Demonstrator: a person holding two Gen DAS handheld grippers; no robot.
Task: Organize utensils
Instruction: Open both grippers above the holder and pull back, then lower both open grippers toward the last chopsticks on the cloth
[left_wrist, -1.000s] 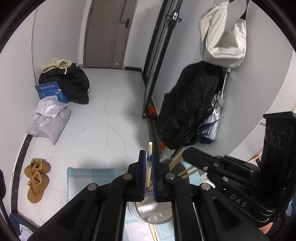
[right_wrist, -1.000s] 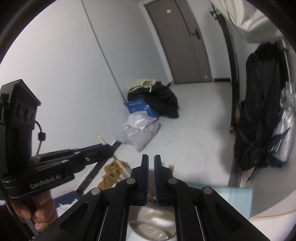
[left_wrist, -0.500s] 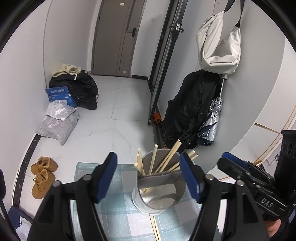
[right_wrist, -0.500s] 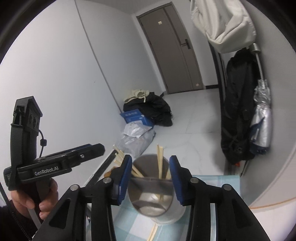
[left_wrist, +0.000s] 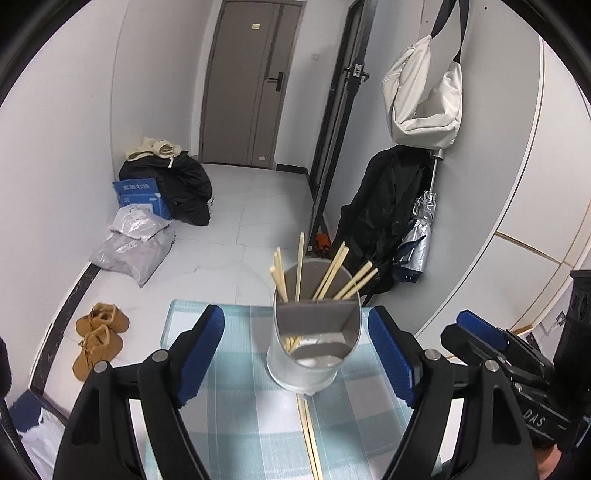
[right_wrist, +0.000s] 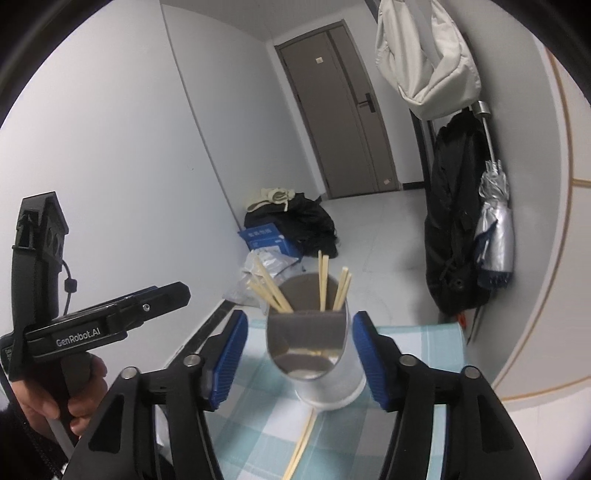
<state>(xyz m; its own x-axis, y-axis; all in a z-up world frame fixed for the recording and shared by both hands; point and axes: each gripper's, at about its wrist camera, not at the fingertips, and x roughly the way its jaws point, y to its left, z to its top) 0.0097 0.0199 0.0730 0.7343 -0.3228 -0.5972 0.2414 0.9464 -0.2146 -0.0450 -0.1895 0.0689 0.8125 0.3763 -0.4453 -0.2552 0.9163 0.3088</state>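
A metal utensil cup (left_wrist: 314, 354) stands on a checked blue cloth (left_wrist: 240, 406), with several wooden chopsticks (left_wrist: 332, 269) upright in its back half. A loose pair of chopsticks (left_wrist: 308, 432) lies on the cloth in front of it. My left gripper (left_wrist: 295, 354) is open and empty, its jaws wide on either side of the cup, short of it. In the right wrist view the cup (right_wrist: 314, 350) and loose chopsticks (right_wrist: 301, 443) show too. My right gripper (right_wrist: 299, 358) is open and empty, with the cup between its pads.
The cloth covers a small table whose far edge drops to a white tiled floor (left_wrist: 221, 251). Brown shoes (left_wrist: 98, 338), parcels (left_wrist: 136, 240) and a black bag (left_wrist: 177, 184) lie on the floor. A black coat and an umbrella (left_wrist: 417, 236) hang by the right wall.
Both grippers have opened from shut. The left one let go of a chopstick that now stands in the cup. Both have pulled back and up from the cup.
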